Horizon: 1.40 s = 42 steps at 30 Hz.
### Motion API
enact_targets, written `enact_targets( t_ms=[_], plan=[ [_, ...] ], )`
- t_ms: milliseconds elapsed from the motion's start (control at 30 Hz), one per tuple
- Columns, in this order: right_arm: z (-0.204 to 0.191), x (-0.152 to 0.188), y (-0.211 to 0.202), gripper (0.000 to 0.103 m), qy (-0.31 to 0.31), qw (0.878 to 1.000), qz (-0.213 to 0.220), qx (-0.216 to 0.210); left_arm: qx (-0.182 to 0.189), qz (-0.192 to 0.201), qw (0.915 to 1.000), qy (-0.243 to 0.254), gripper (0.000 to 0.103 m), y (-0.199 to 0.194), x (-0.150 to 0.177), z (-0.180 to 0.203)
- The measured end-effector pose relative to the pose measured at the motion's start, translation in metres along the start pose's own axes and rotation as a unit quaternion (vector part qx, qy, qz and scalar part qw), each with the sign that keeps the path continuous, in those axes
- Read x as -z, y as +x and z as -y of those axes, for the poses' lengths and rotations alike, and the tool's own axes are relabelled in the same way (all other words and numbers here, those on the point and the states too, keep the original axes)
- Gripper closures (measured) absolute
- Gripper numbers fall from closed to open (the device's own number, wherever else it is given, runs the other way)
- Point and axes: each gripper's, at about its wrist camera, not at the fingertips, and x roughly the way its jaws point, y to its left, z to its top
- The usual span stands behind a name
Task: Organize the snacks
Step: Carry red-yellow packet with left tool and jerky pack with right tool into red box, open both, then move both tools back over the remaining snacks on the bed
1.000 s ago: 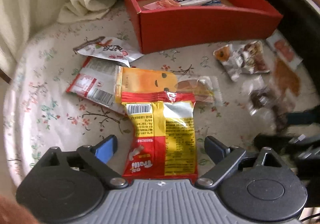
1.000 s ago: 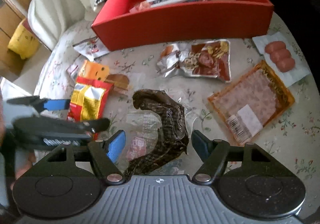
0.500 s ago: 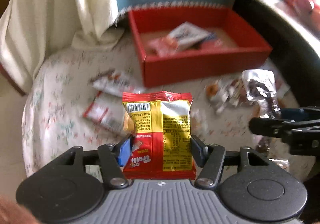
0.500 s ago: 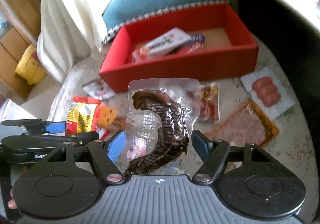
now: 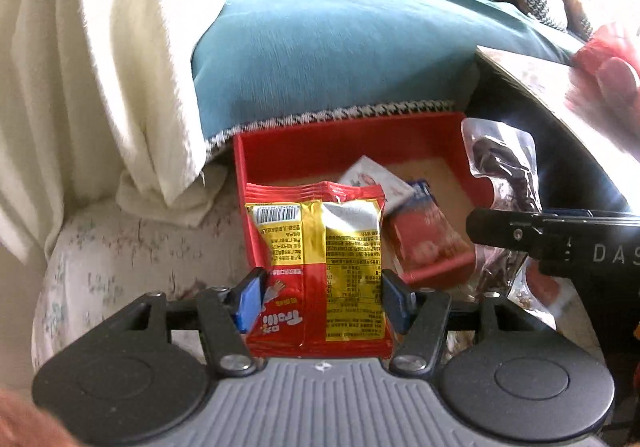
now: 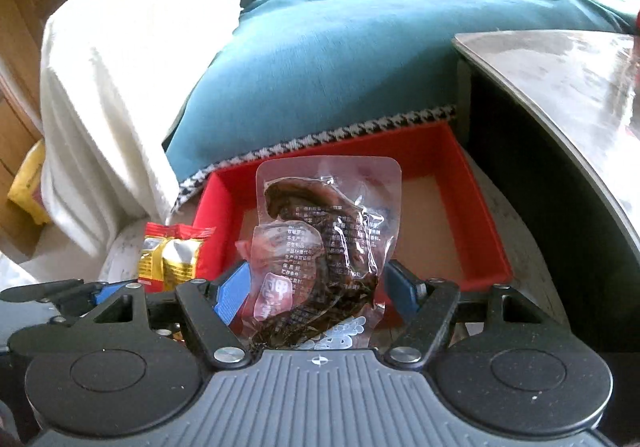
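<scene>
Red-yellow snack packet (image 5: 320,267) (crinkled, perhaps puffy).

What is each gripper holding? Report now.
Left gripper: closed on the red and yellow snack packet.
Right gripper: closed on the clear vacuum pack of dark meat.

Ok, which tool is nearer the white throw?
Left. The left tool, jaws just closed on the red-and-yellow packet, is at the red box's end beside the white throw; the right tool is further right.
</scene>
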Motion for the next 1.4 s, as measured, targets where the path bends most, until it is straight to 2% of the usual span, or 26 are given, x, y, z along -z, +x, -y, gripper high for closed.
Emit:
enact_targets(
  t_ms=[333,633,767,933,1033,1100,1333,1400],
  plan=[
    [0.019,-0.035,0.039,0.025,0.017,1.000,0.001,0.016,-0.027,0.010,0.9994,0.017,0.050,0.033,-0.021,0.014],
    [0.024,-0.045,0.075,0.025,0.009,0.999,-0.021,0.028,-0.044,0.005,0.9987,0.025,0.049,0.057,-0.034,0.016],
    [0.026,-0.046,0.087,0.025,0.008,0.999,-0.031,0.035,-0.050,0.010,0.9981,0.034,0.053,0.059,-0.037,0.018],
    [0.028,-0.042,0.101,0.022,0.004,0.998,-0.045,0.047,-0.053,-0.002,0.9980,0.033,0.053,0.068,-0.036,0.014],
    [0.030,-0.041,0.106,0.022,0.008,0.997,-0.052,0.047,-0.051,-0.004,0.9982,0.030,0.053,0.067,-0.035,0.014],
    [0.031,-0.041,0.105,0.015,0.010,0.997,-0.052,0.049,-0.052,-0.001,0.9981,0.034,0.052,0.065,-0.035,0.015],
    [0.035,-0.043,0.099,0.014,0.012,0.997,-0.041,0.059,-0.050,-0.007,0.9983,0.031,0.051,0.065,-0.034,0.011],
    [0.034,-0.043,0.099,0.013,0.006,0.997,-0.042,0.064,-0.049,-0.007,0.9984,0.029,0.048,0.062,-0.034,0.009]
  ],
)
